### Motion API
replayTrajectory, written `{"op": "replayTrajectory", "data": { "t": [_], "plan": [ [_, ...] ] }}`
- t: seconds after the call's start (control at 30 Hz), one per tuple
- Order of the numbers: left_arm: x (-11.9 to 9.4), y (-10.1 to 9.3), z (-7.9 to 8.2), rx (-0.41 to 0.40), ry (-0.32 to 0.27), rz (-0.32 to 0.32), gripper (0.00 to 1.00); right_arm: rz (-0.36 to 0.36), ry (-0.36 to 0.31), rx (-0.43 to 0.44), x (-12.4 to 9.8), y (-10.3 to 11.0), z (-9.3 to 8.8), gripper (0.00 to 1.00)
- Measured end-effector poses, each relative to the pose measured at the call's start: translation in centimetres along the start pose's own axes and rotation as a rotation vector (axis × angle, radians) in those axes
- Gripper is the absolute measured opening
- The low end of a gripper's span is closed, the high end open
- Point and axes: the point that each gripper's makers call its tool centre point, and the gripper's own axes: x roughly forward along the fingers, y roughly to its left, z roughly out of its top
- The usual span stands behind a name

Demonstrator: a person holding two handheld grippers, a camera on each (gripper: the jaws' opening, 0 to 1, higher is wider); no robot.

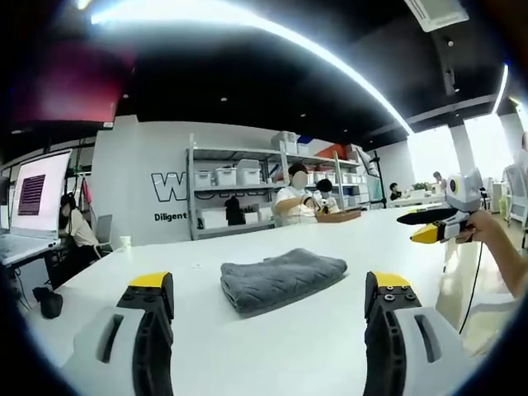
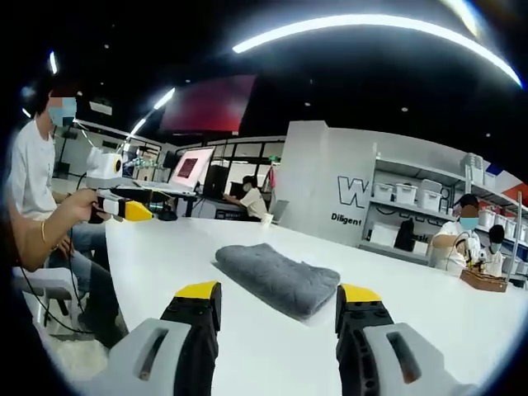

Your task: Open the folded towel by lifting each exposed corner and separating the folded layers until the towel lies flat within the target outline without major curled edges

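White table (image 1: 330, 346) spreads broad beneath shelving and seated people; the grey folded towel (image 1: 282, 279) lies mid-table, untouched — straight ahead of both tools, its long axis running across the left gripper view; left gripper (image 1: 272, 305) and right gripper (image 2: 276, 318) both hover spread wide, empty, roughly equally near — bare tabletop all around gives ample room to unfold.

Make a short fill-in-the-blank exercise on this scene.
1. The towel is ____ in colour.
2. The towel lies ____, not spread flat.
3. The table under it is ____.
4. The jaws of the left gripper stand ____, holding nothing.

Missing words: grey; folded; white; open
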Motion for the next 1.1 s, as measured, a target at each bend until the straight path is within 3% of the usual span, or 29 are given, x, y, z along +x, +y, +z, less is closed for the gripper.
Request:
{"op": "replayTrajectory", "data": {
  "t": [0.5,0.7,0.87,0.9,1.1],
  "plan": [
    [4.8,2.0,-0.4,0.011,0.019,-0.016,0.94,0.033,0.024,-0.033,4.1,-1.9,-0.6,0.53],
    [8.7,3.1,-0.1,0.021,0.031,-0.035,0.92,0.039,0.033,-0.027,6.8,-3.9,-1.0,0.52],
    [9.7,3.4,-0.2,0.035,0.039,-0.039,0.89,0.04,0.033,-0.027,7.6,-4.5,-1.0,0.52],
    [10.8,3.4,-0.6,0.049,0.051,-0.054,0.89,0.038,0.033,-0.024,8.4,-5.1,-1.1,0.52],
    [12.8,3.8,-1.0,0.026,0.075,-0.086,0.88,0.047,0.034,-0.019,10.2,-6.0,-1.1,0.52]
  ]
}}
